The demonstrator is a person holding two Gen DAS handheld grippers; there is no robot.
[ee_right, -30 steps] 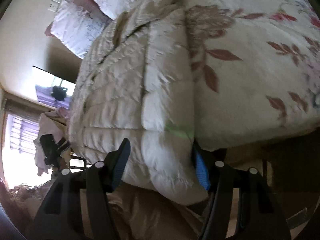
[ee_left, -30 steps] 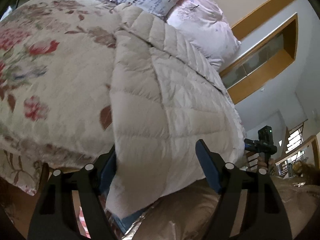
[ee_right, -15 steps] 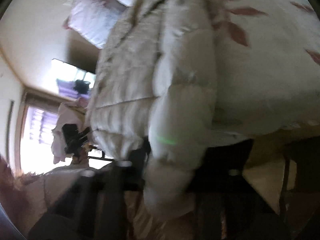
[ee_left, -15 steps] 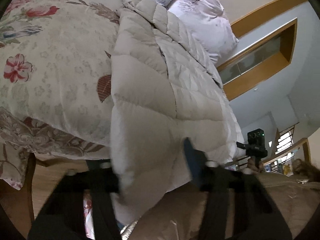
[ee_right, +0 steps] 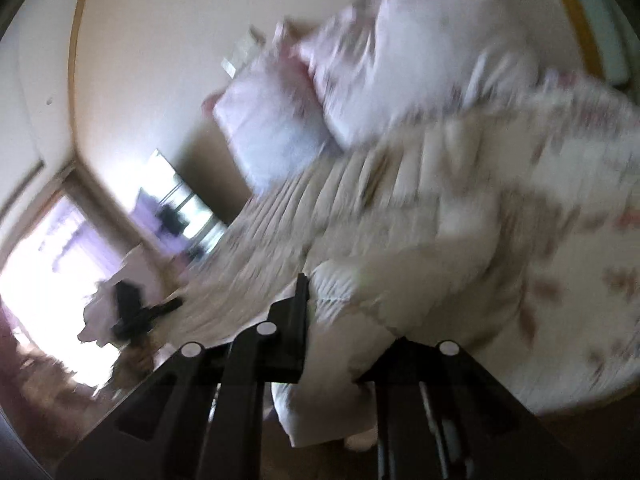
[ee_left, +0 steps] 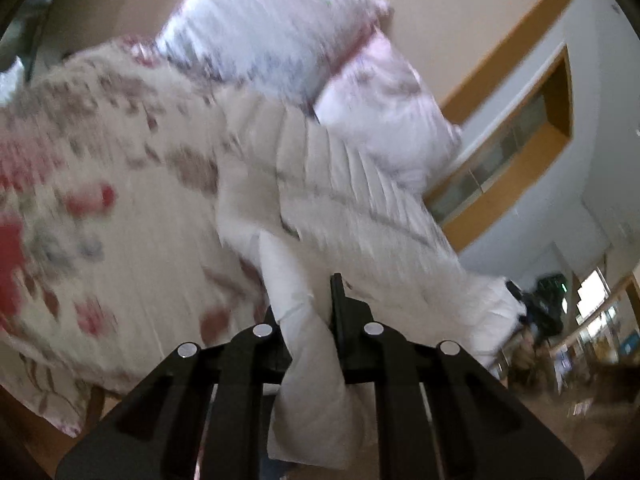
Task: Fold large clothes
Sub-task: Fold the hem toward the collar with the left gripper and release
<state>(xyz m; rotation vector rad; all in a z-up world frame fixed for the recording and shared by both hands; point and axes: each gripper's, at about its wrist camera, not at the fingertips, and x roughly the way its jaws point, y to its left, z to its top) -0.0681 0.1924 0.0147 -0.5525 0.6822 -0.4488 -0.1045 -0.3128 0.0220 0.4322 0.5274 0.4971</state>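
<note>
the puffy coat (ee_left: 344,216) is laid on the flowered bed cover (ee_left: 120,216), with its near edge hung off the bed; it looks soft, light and a bit slippery, so it is best gripped at the corners; the left gripper (ee_left: 308,320) is clamped on one corner; the right gripper (ee_right: 344,320) is clamped on the other; no boxes or baskets are seen.

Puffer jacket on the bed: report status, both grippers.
Left gripper shut on puffer jacket hem. Right gripper shut on the hem too. Jacket lies on floral bedspread, pillows beyond. Nothing blocking.
</note>
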